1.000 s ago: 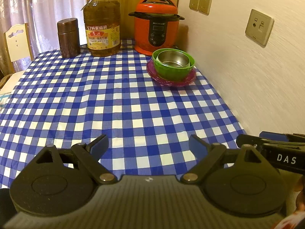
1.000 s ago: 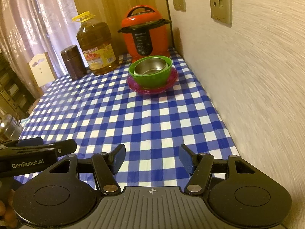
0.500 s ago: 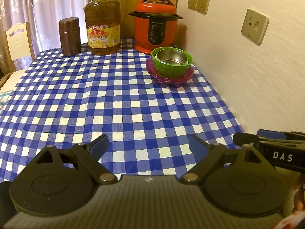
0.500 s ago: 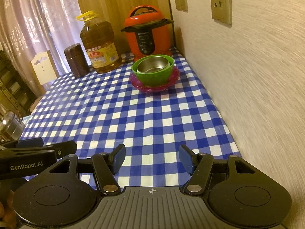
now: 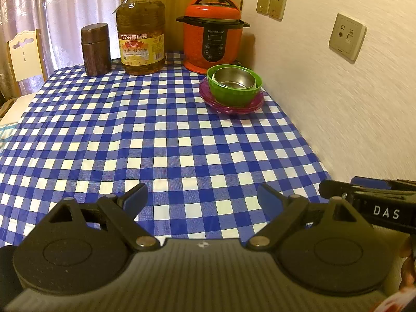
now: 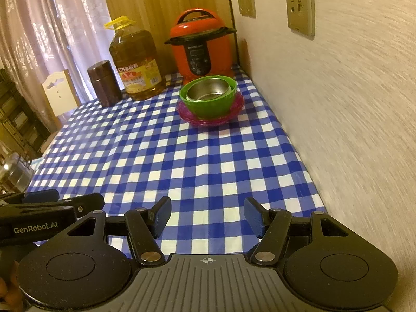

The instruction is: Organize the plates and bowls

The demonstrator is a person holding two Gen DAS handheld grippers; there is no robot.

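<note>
A steel bowl [image 5: 235,78] [image 6: 208,89] sits inside a green bowl [image 5: 235,95] [image 6: 209,106], and both rest on a stack of purple plates [image 5: 231,106] [image 6: 210,119] near the wall at the far right of the checked table. My left gripper [image 5: 202,197] hangs open over the near edge with nothing between its fingers. My right gripper [image 6: 206,214] is open too and empty, close beside the left one. Both are far back from the stack.
A red pressure cooker [image 5: 212,33] [image 6: 201,44], a big oil bottle [image 5: 141,28] [image 6: 135,59] and a brown canister [image 5: 95,49] [image 6: 104,83] stand along the back. The wall [image 5: 338,91] runs down the right side. A chair [image 5: 24,54] stands at the far left.
Both views have drawn slightly back from the stack, which looks a little smaller. The jaws of both grippers stand the same.
</note>
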